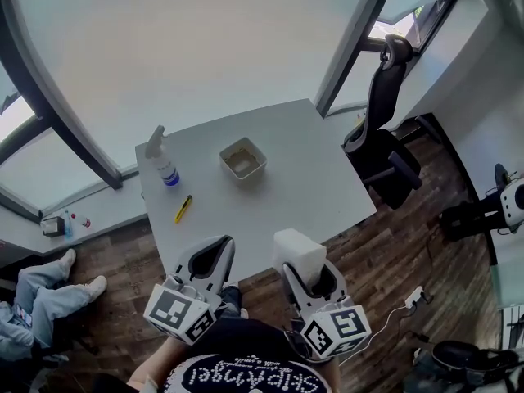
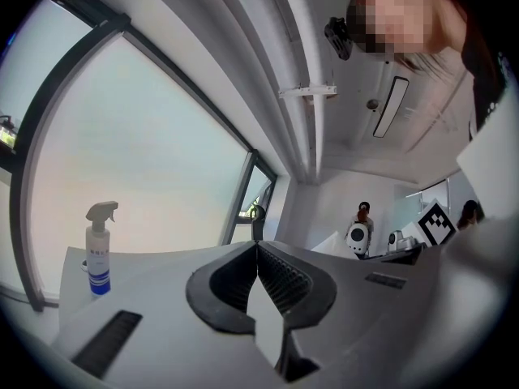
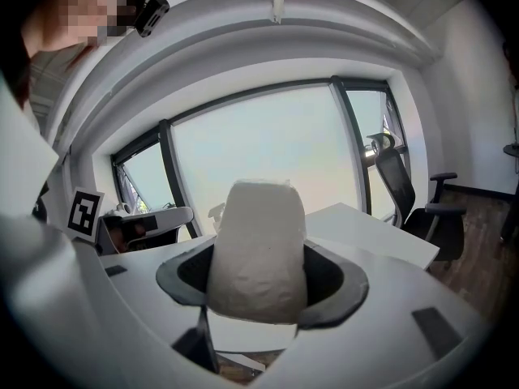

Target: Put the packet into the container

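The white surface (image 1: 286, 178) is seen as a flat, smooth slab with straight edges and slightly rounded corners. Its near edge lies just ahead of both tools, and its far edge is set close to a large window (image 1: 188, 47). The packet (image 1: 300, 252) is held in the right hand-held gripper (image 1: 313, 283), whose jaws are closed on its lower part. It is a pale, matte, soft-looking block with a rounded top, kept above the near edge of the surface. The left hand-held gripper (image 1: 210, 259) is held beside it with its ribbed black pads pressed together and nothing between them. The container (image 1: 243, 159) is placed near the middle of the surface, well apart from the packet. It is a small square tub with a light rim and rounded corners, and its mouth is turned upward. An open stretch of the surface is left between the container and the two tools. A spray bottle (image 1: 164, 164) of clear plastic, with a blue band, is stood upright near the left edge. A slim yellow cutter (image 1: 183, 209) is laid flat between the bottle and the near edge. Off the far right corner a black office chair (image 1: 385, 129) is parked on the dark wooden floor (image 1: 393, 244).
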